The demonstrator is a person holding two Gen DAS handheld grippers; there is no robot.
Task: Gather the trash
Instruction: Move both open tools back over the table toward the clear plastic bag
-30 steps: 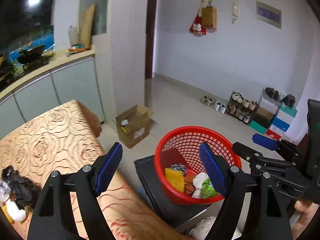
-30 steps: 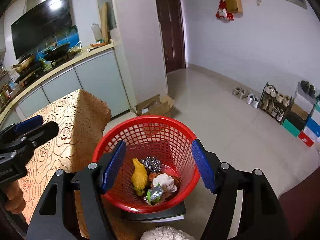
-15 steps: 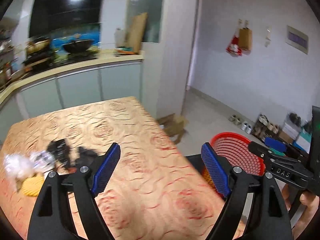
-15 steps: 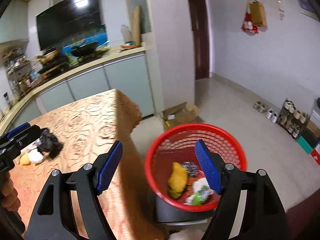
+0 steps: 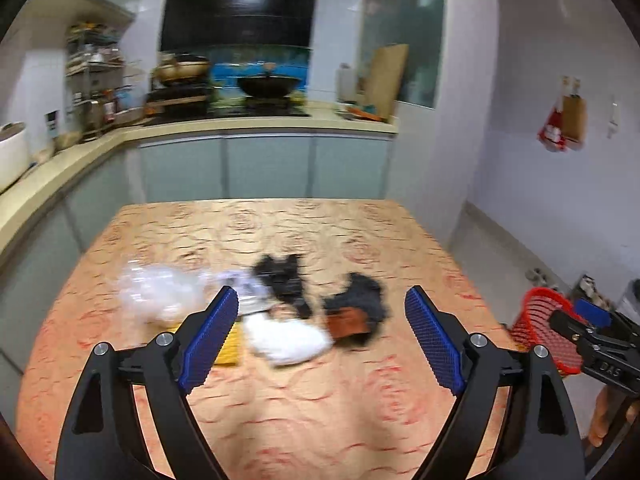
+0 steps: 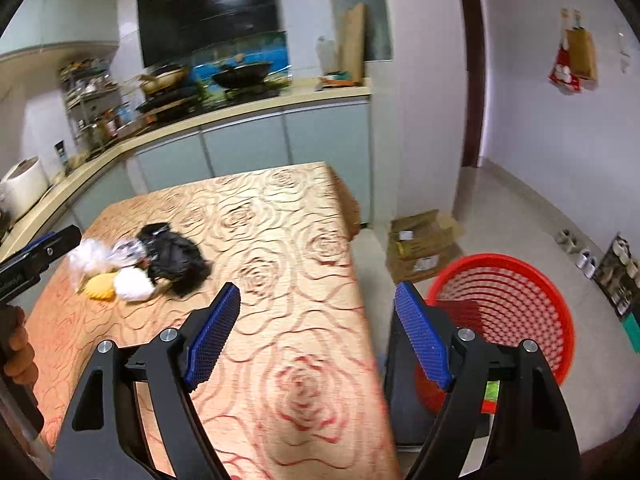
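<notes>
Lying on the table (image 5: 320,412) ahead of the left gripper (image 5: 322,336), trash pile (image 5: 280,312), both grippers' jaws opening, empty, right gripper (image 6: 318,336) near the basket (image 6: 520,304).

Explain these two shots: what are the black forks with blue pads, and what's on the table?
No robot arm here: a person carries a handheld claw in each hand, each with a fisheye camera looking along its fingers. One picture is from the left claw, the other from the right claw. Both are opening with nothing between the pads. On the rose-patterned tablecloth lies a trash pile: black crumpled bag, white wad, yellow piece, clear plastic. The red basket sits beside the table.
</notes>
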